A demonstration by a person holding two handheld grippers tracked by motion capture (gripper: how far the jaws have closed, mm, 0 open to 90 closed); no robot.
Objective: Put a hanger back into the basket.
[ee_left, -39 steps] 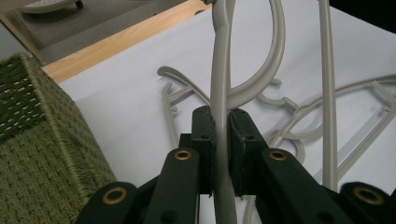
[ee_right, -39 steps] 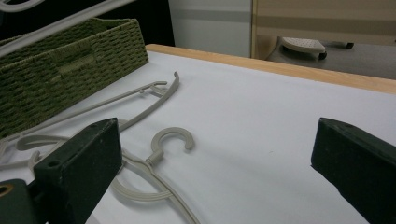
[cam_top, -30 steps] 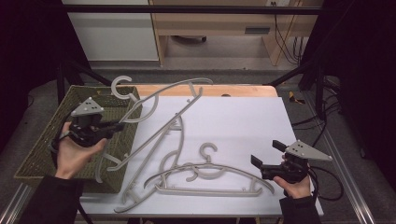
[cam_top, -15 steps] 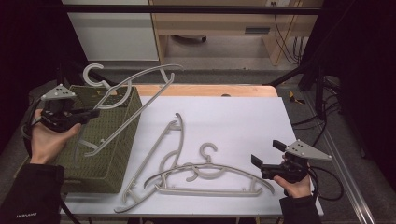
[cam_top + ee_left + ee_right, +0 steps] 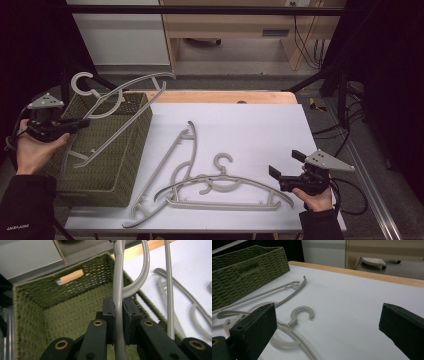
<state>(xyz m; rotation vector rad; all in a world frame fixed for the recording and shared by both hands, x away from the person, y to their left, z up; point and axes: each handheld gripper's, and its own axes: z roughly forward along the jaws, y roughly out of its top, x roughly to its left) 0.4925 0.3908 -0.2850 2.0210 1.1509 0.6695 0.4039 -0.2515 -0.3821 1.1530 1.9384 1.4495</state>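
My left gripper (image 5: 75,124) is shut on a grey plastic hanger (image 5: 125,95), which hangs tilted over the green woven basket (image 5: 115,170) with its hook (image 5: 82,82) up at the far left. In the left gripper view the two black pads (image 5: 109,312) of the left gripper (image 5: 118,307) pinch the hanger's bar (image 5: 118,285) above the basket floor (image 5: 67,315). Two more grey hangers lie on the white table: one (image 5: 177,157) diagonal beside the basket, one (image 5: 225,192) flat near the front. My right gripper (image 5: 286,164) rests open at the front right; nothing sits between the fingers of the right gripper (image 5: 327,327).
The basket (image 5: 244,265) takes up the table's left side. The white sheet (image 5: 250,130) covers the table, with a wooden edge (image 5: 225,96) at the back. A dark frame bar (image 5: 200,9) runs across the far side. Cables trail off the right.
My left hand has carried the hanger leftward, from above the table's hanger pile to over the basket. The right gripper has stayed put.
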